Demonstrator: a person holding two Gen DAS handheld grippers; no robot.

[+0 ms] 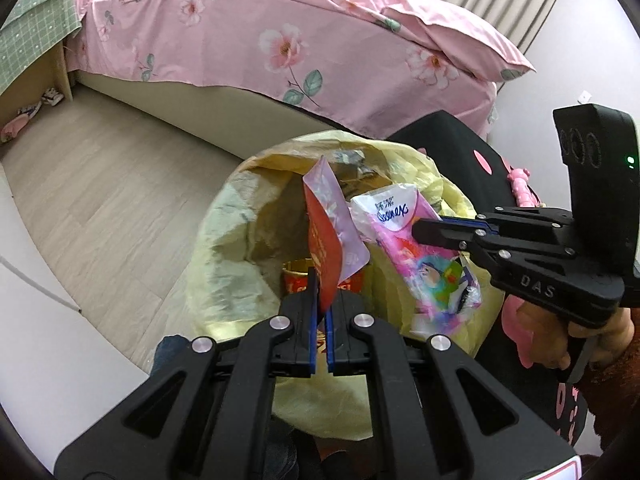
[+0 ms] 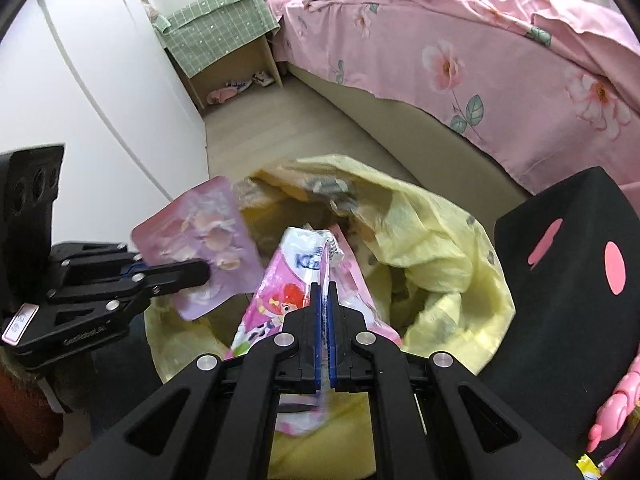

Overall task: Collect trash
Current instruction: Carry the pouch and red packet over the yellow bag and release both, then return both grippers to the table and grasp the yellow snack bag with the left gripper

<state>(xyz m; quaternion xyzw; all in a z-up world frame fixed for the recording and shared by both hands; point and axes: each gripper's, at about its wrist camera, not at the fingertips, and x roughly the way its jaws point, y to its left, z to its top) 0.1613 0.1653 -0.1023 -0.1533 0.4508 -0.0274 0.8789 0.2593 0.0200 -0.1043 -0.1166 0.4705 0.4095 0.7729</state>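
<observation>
A yellow trash bag [image 1: 236,232] [image 2: 440,240] stands open on the floor with rubbish inside. My left gripper [image 1: 322,284] is shut on a pink and red snack pouch [image 1: 328,220], held upright over the bag's mouth. In the right wrist view that pouch [image 2: 208,240] shows its pale pink face, with the left gripper [image 2: 204,272] coming in from the left. My right gripper [image 2: 325,292] is shut on a pink and white tissue wrapper [image 2: 280,296] above the bag. The left wrist view shows the wrapper [image 1: 404,236] pinched by the right gripper [image 1: 416,234].
A bed with a pink floral cover [image 1: 280,40] [image 2: 500,60] runs behind the bag. A black stool with pink spots [image 2: 568,280] [image 1: 460,152] stands right of it. A white cabinet [image 2: 88,100] is on the left. A nightstand with a green cloth [image 2: 216,36] stands at the back.
</observation>
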